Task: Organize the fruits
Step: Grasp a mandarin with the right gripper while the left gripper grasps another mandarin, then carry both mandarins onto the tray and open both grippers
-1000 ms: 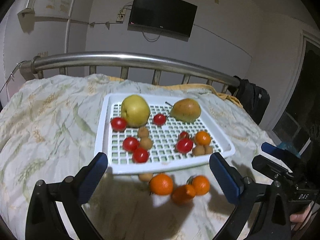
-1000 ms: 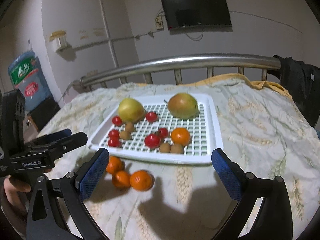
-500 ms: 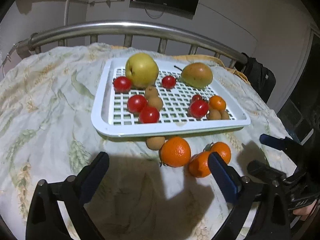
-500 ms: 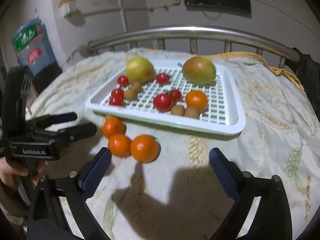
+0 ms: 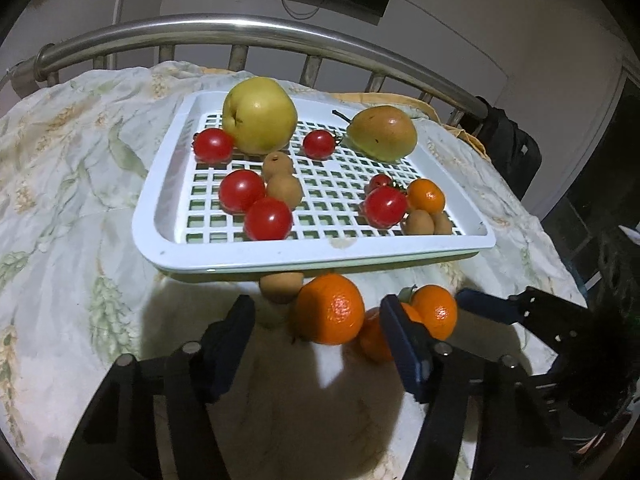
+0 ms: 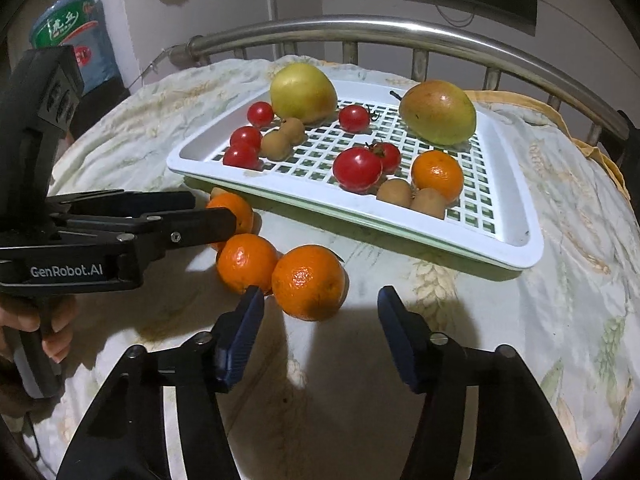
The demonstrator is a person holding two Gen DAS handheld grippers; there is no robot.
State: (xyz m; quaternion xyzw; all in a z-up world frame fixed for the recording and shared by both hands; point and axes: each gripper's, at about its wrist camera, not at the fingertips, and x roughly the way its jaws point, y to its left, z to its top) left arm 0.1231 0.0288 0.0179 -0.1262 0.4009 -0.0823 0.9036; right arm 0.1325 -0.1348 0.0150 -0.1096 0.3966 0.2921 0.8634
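Between the fingers of the left gripper [image 5: 316, 344] an orange [image 5: 329, 309] is framed, and the jaws are closing around it, about half open, with gaps visible on both sides so that nothing is pressed yet. Between the fingers of the right gripper [image 6: 320, 320] another orange [image 6: 309, 282] is lined up; those jaws are closing too, at a middling width, and the left finger [image 6: 244, 328] is seen just beside the fruit while the right one stands clear of it. No fruit is held by either gripper.

For a clean pick, each orange is best centred between the pads before the closing is finished, since a round fruit on soft bedding is likely to roll away if it is struck by 1 pad first. The right gripper's left finger is also close to the neighbouring orange [image 6: 247, 263], so that fruit could be nudged or pinched along with the target. A gentle squeeze is judged enough; a hard one would bruise the skin.

Outward from the fingers, 3 oranges and 1 small brown fruit [image 5: 281, 285] are lying on the bedsheet [image 5: 72, 208], just in front of the white tray [image 5: 320, 252]. On the tray, 1 orange [image 5: 425, 196], tomatoes, small brown fruits, a yellow apple [image 5: 259, 121] and a pear [image 5: 382, 133] are already resting.
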